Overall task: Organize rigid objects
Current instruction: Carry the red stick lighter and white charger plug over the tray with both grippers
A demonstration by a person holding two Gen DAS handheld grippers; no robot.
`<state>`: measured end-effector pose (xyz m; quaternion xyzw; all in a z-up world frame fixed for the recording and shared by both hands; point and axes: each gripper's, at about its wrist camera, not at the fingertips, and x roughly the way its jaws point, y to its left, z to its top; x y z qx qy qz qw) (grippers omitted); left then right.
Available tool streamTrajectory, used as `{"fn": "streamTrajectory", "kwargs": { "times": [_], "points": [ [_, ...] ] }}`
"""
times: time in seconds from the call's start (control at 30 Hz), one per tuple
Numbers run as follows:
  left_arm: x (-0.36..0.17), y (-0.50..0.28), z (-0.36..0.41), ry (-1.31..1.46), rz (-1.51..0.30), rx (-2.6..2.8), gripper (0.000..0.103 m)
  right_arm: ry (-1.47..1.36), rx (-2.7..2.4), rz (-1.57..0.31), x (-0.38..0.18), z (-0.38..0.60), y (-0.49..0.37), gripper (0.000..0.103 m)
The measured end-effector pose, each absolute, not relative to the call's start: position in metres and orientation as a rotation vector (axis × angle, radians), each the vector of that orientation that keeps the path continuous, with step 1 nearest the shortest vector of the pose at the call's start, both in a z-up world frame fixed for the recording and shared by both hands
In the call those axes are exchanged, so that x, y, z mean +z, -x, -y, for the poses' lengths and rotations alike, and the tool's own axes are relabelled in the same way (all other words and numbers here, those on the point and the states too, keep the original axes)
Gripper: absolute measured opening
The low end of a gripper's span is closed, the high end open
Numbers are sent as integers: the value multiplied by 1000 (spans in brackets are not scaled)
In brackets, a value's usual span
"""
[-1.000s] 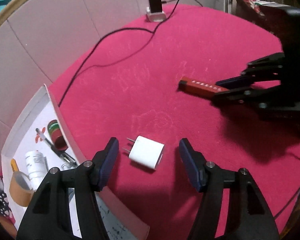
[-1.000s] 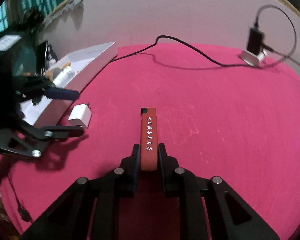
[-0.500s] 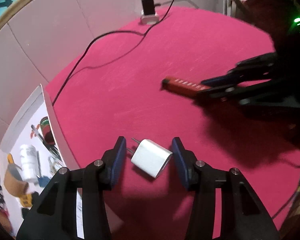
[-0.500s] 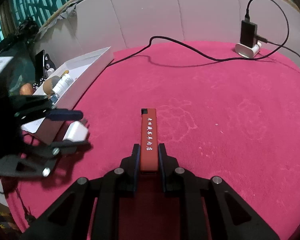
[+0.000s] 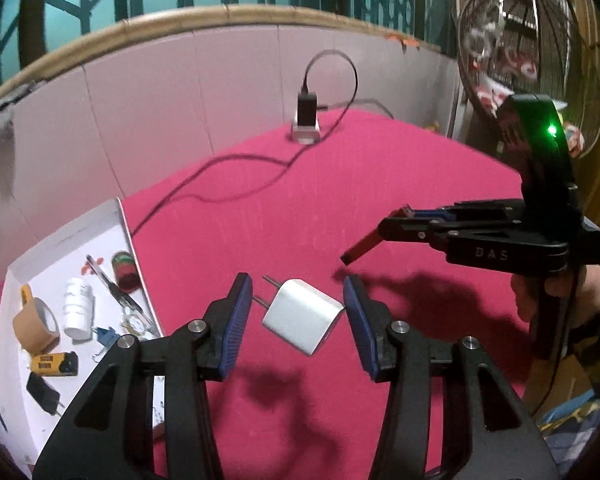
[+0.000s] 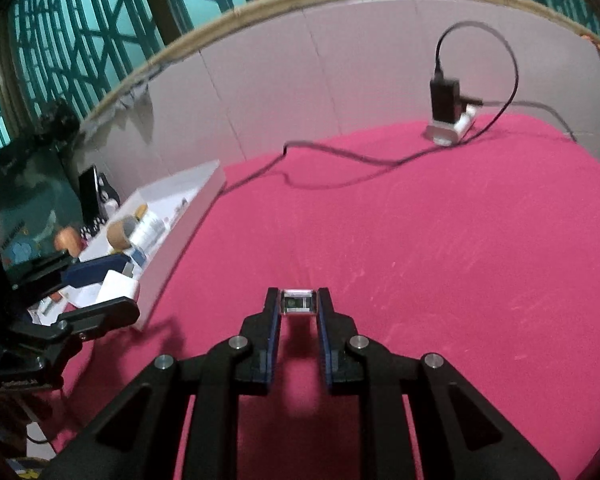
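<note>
My left gripper (image 5: 299,309) is shut on a white plug adapter (image 5: 302,316) and holds it lifted above the red tablecloth (image 5: 340,208), right of the white box (image 5: 60,240). My right gripper (image 6: 298,304) is shut on a slim red lighter-like stick (image 6: 297,302), seen end-on and raised off the cloth. In the left wrist view the right gripper (image 5: 396,226) holds the red stick (image 5: 360,247) hanging down at a slant. In the right wrist view the left gripper (image 6: 112,294) with the adapter (image 6: 118,287) is beside the box (image 6: 192,216).
The white box holds a tape roll (image 5: 34,326), a white bottle (image 5: 78,308), a red-green cap (image 5: 123,268), a pen and small items. A black charger on a white base (image 5: 306,120) with a black cable (image 5: 220,196) sits at the back. A grey wall rims the table.
Both grippers have lifted their objects off the cloth. The left one has closed fully on the adapter. The red stick now points down and toward the camera in the right gripper.
</note>
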<state>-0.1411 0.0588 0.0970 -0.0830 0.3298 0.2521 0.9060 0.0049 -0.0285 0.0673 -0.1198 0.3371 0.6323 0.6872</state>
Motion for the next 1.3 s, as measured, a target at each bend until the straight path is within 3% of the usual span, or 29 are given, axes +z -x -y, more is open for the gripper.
{"fn": "streamTrajectory", "kwargs": {
  "times": [0.47, 1.3],
  "points": [
    [137, 183, -62, 204, -537, 606, 47, 257, 1489, -557, 131, 42, 36, 15],
    [140, 262, -92, 323, -415, 754, 47, 412, 1647, -438, 157, 8, 124, 15]
  ]
}}
